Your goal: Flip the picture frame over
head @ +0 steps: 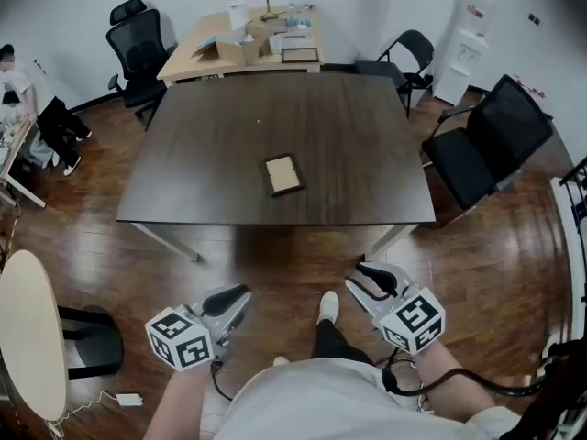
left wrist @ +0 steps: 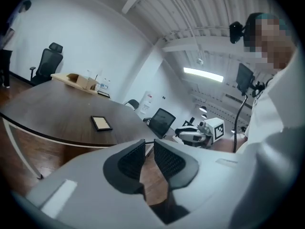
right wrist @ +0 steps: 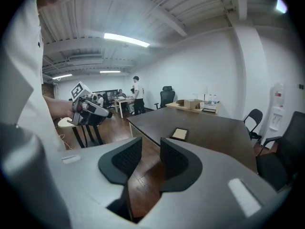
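Note:
The picture frame [head: 283,174] lies flat near the middle of the dark brown table [head: 202,172], a black border round a tan panel. It also shows small in the left gripper view [left wrist: 101,123] and the right gripper view [right wrist: 180,134]. My left gripper [head: 240,296] hangs over the wood floor in front of the table's near edge, well short of the frame. Its jaws stand a narrow gap apart [left wrist: 149,144] with nothing between them. My right gripper [head: 360,278] is also low over the floor, jaws a little apart [right wrist: 151,144] and empty.
Black office chairs stand at the right [head: 486,145] and far left [head: 138,49]. A light wooden table [head: 243,39] behind carries boxes and another frame [head: 300,55]. A round pale table [head: 32,333] is at my left. A water dispenser [head: 472,39] stands in the far corner.

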`<state>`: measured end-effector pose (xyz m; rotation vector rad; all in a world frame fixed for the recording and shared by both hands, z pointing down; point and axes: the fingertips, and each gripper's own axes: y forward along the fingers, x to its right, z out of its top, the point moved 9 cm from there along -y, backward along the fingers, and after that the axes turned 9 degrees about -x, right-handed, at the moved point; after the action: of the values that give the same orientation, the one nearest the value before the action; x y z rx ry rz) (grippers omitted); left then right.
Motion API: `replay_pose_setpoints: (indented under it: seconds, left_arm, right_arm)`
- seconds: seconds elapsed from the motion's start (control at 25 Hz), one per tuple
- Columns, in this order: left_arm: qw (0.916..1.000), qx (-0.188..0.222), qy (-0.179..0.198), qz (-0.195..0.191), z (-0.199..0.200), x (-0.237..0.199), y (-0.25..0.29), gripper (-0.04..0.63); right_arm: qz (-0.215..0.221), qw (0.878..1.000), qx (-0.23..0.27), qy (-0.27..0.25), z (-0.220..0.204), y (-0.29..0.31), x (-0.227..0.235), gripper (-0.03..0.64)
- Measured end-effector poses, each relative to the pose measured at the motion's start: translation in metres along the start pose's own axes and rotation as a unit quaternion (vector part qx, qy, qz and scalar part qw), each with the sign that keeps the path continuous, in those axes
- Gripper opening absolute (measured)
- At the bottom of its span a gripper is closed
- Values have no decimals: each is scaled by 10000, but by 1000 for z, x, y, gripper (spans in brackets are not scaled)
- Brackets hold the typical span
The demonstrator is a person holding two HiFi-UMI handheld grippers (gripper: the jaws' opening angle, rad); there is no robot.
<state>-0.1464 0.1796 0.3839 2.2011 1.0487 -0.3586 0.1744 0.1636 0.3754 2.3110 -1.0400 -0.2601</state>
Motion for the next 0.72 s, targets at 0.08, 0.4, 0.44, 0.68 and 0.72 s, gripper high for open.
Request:
replay_pose_setpoints:
  seconds: [0.08,0.4,0.44,0.68,0.72]
  left_arm:
    - [9999,-30,130,1,-24,6,-23,58]
    - [9993,-260,265,-98,-96,36,-73,58]
    - [9993,-249,264,-101,-101,38,-74,58]
    - [9992,-170,341,-129,-98,57,-60,58]
    - [9990,-165,384,-148,-95,61,-56,58]
  right_arm:
    - [-35,10000,13,-47,-4,-1,-32,124]
    - [36,9999,-42,-119,-22,-25,-115,123]
    - [22,9999,-34,-146,-24,-28,-118,123]
    - [-124,9996,22,-242,-31,-53,-118,118]
    - [-142,9996,17,-245,-32,-57,-116,118]
